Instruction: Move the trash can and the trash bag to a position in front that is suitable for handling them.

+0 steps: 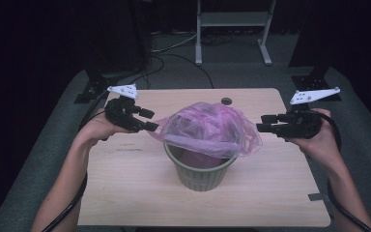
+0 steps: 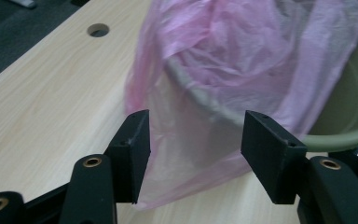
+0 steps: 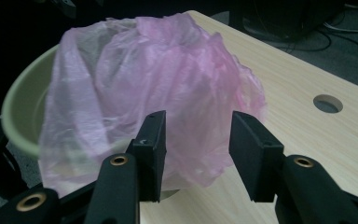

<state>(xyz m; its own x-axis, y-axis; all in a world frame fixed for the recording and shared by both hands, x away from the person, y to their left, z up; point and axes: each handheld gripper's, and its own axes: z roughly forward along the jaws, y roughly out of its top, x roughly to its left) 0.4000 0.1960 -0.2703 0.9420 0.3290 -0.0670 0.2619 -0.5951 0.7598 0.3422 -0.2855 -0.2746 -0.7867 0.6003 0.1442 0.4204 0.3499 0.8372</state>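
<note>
A thin, crinkled, translucent pink plastic bag sits bunched over the mouth of a ribbed, pale green round bin. Its film spills over the bin's rim on both sides. The bin stands on the middle of a light wood-grain table, which has a small round hole near its far edge.

The left gripper is just beside the bag's left edge. Its jaws are apart; in the left gripper view, pink film hangs in the gap between them, unclamped. The right gripper is level with the bag's right edge, close to it. Its jaws are also apart, clamped on nothing.
</note>
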